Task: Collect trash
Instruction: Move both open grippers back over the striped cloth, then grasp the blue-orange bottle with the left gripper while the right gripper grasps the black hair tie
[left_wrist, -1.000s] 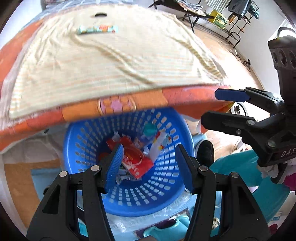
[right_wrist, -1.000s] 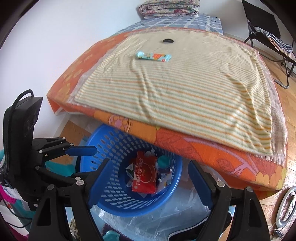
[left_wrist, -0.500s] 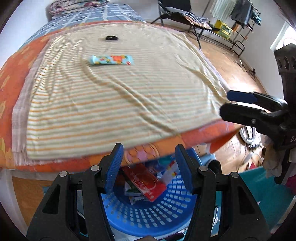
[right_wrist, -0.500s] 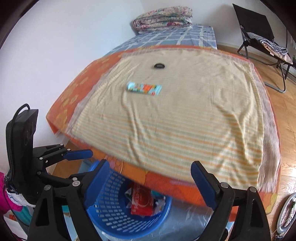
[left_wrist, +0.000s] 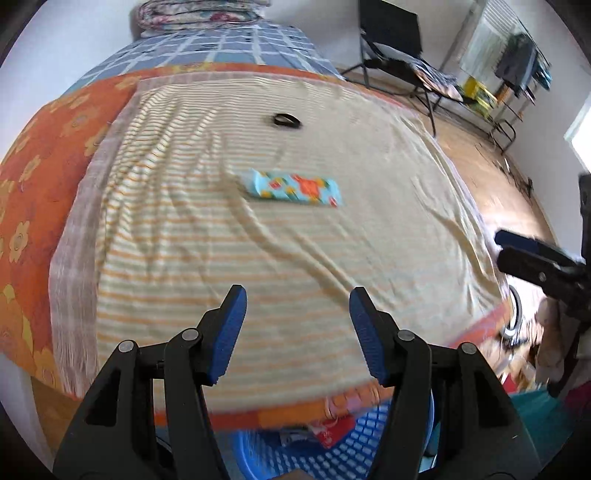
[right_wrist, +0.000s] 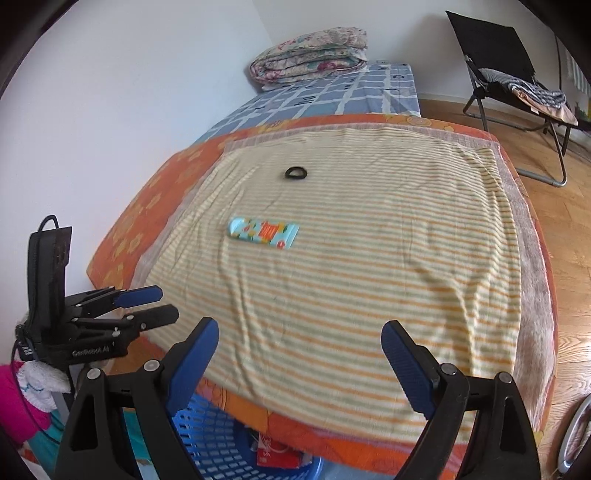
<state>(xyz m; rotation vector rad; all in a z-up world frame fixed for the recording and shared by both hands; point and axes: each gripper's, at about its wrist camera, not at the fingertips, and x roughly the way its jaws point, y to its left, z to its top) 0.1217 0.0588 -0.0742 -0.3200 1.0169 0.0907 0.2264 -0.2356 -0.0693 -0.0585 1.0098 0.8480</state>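
Observation:
A light-blue wrapper with orange print (left_wrist: 295, 188) lies flat on the striped cloth of the bed (left_wrist: 258, 258), also in the right wrist view (right_wrist: 263, 232). A blue perforated basket (left_wrist: 332, 454) with a red packet (left_wrist: 334, 432) in it stands on the floor under the bed's near edge; it shows in the right wrist view too (right_wrist: 221, 443). My left gripper (left_wrist: 297, 332) is open and empty over the near part of the bed. My right gripper (right_wrist: 299, 358) is open and empty, to the right of the left one.
A small black ring (left_wrist: 286, 120) lies on the cloth beyond the wrapper. A folded quilt (right_wrist: 310, 55) sits at the bed's far end. A black folding chair (right_wrist: 517, 85) stands on the wooden floor at the right. A white wall (right_wrist: 110, 110) runs along the left.
Both grippers have risen from over the basket to above the bed's near edge and point at the cloth. The basket has slid to the bottom of both views. Both stay open.

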